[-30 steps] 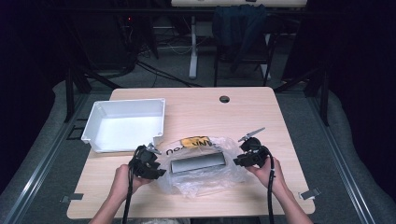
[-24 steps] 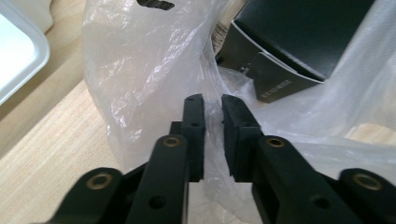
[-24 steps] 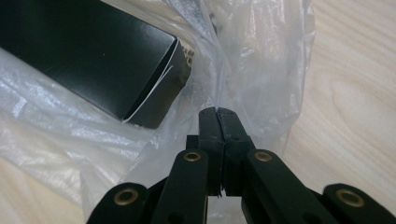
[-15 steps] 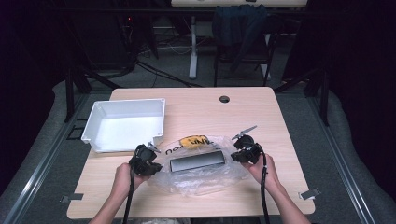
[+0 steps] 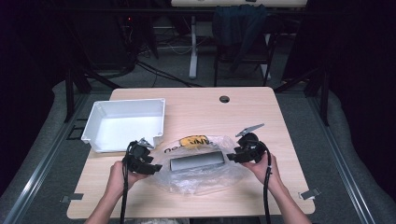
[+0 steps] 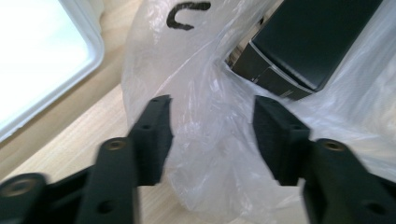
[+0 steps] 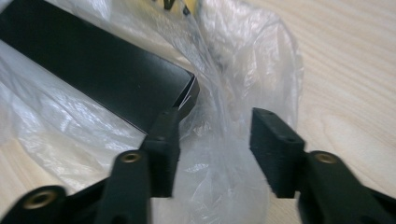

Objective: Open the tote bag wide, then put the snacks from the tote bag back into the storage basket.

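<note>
The plastic bag (image 5: 198, 161), with the dark box (image 5: 196, 162) inside, lay beside the white tray (image 5: 122, 125); both my left gripper (image 6: 212, 135) and right gripper (image 7: 215, 149) had just opened their jaws halfway, film loose between, so I judged both ends released.

Lab or recording studio: dark curtained surround, light wooden table (image 5: 196, 105) with cable hole (image 5: 224, 99), desk legs (image 5: 193, 46) and loose cables (image 5: 159, 72) on the grey floor behind.

clear plastic bag (image 5: 201, 170), dark box (image 5: 196, 162), white tray (image 5: 122, 125)
</note>
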